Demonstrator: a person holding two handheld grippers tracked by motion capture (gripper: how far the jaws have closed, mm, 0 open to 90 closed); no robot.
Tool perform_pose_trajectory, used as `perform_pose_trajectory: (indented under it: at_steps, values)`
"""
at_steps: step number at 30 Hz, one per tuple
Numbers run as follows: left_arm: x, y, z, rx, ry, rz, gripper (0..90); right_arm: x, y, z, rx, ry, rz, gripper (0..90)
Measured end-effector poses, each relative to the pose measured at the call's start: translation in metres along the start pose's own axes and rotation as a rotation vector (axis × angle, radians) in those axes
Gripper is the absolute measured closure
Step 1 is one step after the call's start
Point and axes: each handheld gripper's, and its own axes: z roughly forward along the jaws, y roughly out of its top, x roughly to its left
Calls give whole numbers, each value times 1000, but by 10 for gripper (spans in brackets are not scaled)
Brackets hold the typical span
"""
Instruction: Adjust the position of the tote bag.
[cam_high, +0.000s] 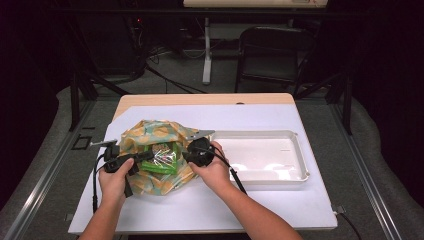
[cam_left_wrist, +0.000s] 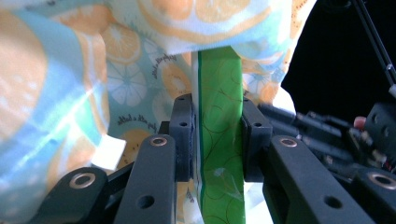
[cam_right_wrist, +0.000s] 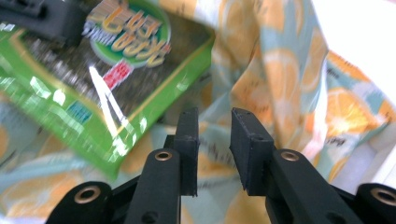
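A cloth bag (cam_high: 150, 131) printed with orange slices lies at the table's left. A green, clear-windowed snack packet (cam_high: 162, 159) rests in its mouth. My left gripper (cam_high: 144, 156) reaches in from the left. In the left gripper view its jaws (cam_left_wrist: 217, 128) are shut on the packet's green edge (cam_left_wrist: 219, 88), with the bag's cloth (cam_left_wrist: 116, 74) hanging behind. My right gripper (cam_high: 194, 152) sits at the bag's right side. In the right gripper view it (cam_right_wrist: 215, 128) is open with nothing between its pads. The packet (cam_right_wrist: 93, 79) lies to its upper left, and bag cloth (cam_right_wrist: 289, 93) lies beyond.
A shallow white tray (cam_high: 301, 162) stands to the right of the bag, near my right hand. A white sheet (cam_high: 250, 202) covers the tabletop. A dark chair (cam_high: 272, 50) and stand legs lie beyond the table's far edge.
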Motion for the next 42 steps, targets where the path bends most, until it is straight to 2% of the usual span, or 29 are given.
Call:
perform_pose_trajectory:
  at_steps: [7, 15, 17, 21, 24, 27, 32, 35, 36, 37, 42]
  values:
    - [-2, -7, -3, 1, -6, 21, 721, 0, 19, 2, -30, -7, 0, 683]
    - [-9, -16, -6, -9, -20, 36, 721, 3, 37, 4, -62, -35, -35, 641]
    - [-8, -16, -7, -2, -20, 49, 721, 3, 42, 6, -62, -37, -38, 692]
    - [-8, -17, -7, -2, -17, 45, 721, 1, 51, 12, -53, -49, -44, 838]
    - [-9, -18, -8, -1, -19, 52, 721, -1, 56, 17, -41, -63, -45, 892]
    - [-10, -19, -10, -9, -28, 59, 721, -4, 60, 21, -41, -68, -24, 900]
    - [-13, -21, -16, -2, -33, 88, 721, -11, 65, 24, -21, -70, -11, 900]
    - [-17, -22, -20, -9, -42, 91, 721, -13, 65, 26, -15, -75, -4, 900]
    - [-18, -23, -21, -9, -48, 93, 722, -14, 65, 27, -26, -76, 6, 900]
    - [-19, -24, -23, -9, -52, 96, 722, -15, 65, 27, -11, -73, 1, 900]
    - [-20, -26, -30, -12, -50, 107, 722, -17, 65, 28, -13, -57, 24, 895]
